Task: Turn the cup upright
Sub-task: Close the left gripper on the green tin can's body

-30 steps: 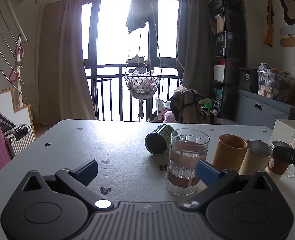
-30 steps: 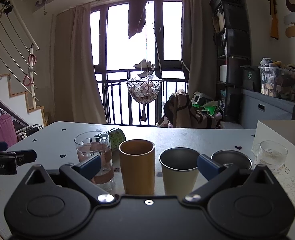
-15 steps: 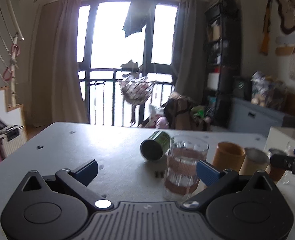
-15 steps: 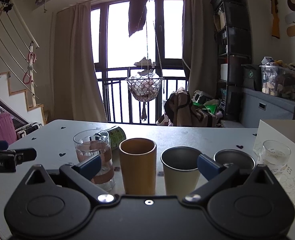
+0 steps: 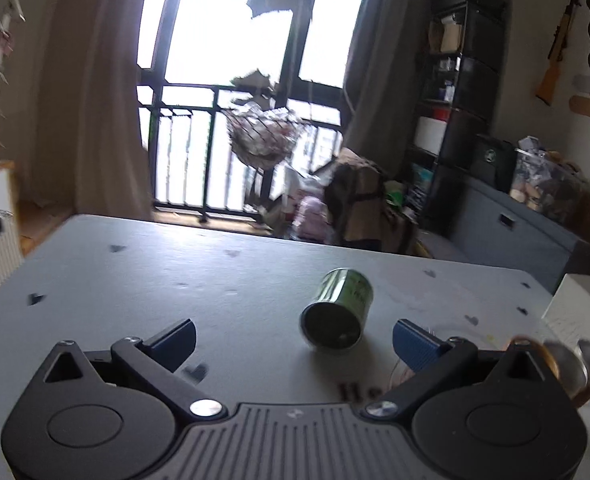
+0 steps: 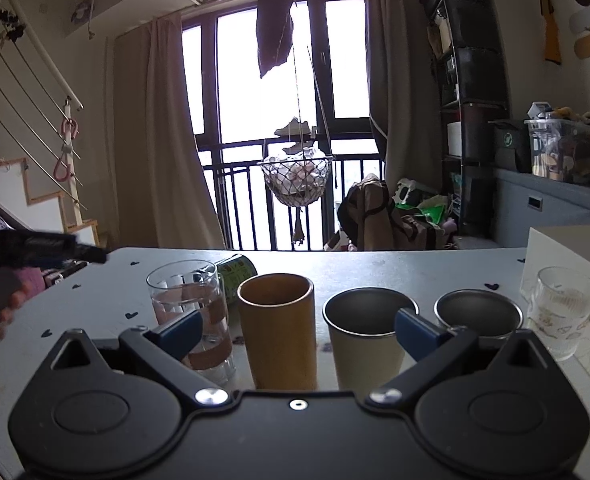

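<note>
A green cup (image 5: 338,312) lies on its side on the grey table (image 5: 175,280), its mouth turned towards me. My left gripper (image 5: 295,340) is open and empty, just short of the cup, which sits between the fingers' line, nearer the right finger. In the right wrist view the green cup (image 6: 239,270) shows partly behind a glass tumbler (image 6: 193,308). My right gripper (image 6: 297,328) is open and empty, held before a row of upright cups. The left gripper (image 6: 39,246) shows at the far left there.
Upright on the table: a glass tumbler with brown bands, a tan cup (image 6: 277,328), a cream metal cup (image 6: 369,336), a small metal cup (image 6: 477,318) and a small glass mug (image 6: 563,312). A white box (image 6: 567,248) stands at the right edge.
My left gripper has risen and moved forward past the glass tumbler, closing in on the lying green cup. The right gripper has stayed nearly still.
</note>
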The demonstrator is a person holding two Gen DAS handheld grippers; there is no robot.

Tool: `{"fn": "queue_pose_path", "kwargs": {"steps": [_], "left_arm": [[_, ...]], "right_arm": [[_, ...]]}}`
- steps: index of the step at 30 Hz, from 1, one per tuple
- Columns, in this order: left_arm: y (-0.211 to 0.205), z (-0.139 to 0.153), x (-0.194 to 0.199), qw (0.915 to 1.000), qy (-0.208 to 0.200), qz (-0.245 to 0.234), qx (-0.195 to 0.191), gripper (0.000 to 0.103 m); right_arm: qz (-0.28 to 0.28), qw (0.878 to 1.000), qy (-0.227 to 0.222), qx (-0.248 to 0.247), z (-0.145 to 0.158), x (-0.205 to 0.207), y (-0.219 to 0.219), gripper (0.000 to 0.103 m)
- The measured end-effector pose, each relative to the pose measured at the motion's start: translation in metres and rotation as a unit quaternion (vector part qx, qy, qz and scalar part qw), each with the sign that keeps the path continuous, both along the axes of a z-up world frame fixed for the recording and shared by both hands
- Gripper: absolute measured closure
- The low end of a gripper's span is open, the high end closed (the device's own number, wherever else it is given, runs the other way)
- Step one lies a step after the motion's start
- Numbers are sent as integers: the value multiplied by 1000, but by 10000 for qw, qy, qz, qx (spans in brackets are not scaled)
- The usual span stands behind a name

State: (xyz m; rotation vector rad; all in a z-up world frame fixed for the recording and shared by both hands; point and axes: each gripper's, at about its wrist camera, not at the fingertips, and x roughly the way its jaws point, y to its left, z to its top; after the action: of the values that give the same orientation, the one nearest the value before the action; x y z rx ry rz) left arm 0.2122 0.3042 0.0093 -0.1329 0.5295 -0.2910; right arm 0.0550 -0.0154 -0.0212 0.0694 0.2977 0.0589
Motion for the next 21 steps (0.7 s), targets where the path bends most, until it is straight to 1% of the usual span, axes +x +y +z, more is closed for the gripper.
{"fn": "queue_pose_path", "kwargs": {"steps": [2, 4, 8, 14, 19, 21], "left_arm": [[-6, -1, 28, 9995, 211, -245, -69, 0], [-14, -6, 51, 9981, 430, -446, -38, 1], [-36, -16, 97, 9945, 840, -620, 73, 3], [-73, -34, 142, 9887, 1191, -842, 352, 5], [-99, -48, 170, 9844, 1460, -824, 538, 5], [-107, -54, 179, 9813, 1614, -825, 643, 5]], "right_arm": [[1, 10000, -38, 1, 0, 0, -2, 0], [-2, 10000, -69, -6, 0, 1, -4, 0], [-55, 9999, -100, -5, 0, 5, -7, 0], [-154, 9999, -11, -18, -5, 11, -12, 0], [-206, 9998, 42, -42, -7, 13, -15, 0], [-239, 9997, 55, -46, -7, 14, -16, 0]]}}
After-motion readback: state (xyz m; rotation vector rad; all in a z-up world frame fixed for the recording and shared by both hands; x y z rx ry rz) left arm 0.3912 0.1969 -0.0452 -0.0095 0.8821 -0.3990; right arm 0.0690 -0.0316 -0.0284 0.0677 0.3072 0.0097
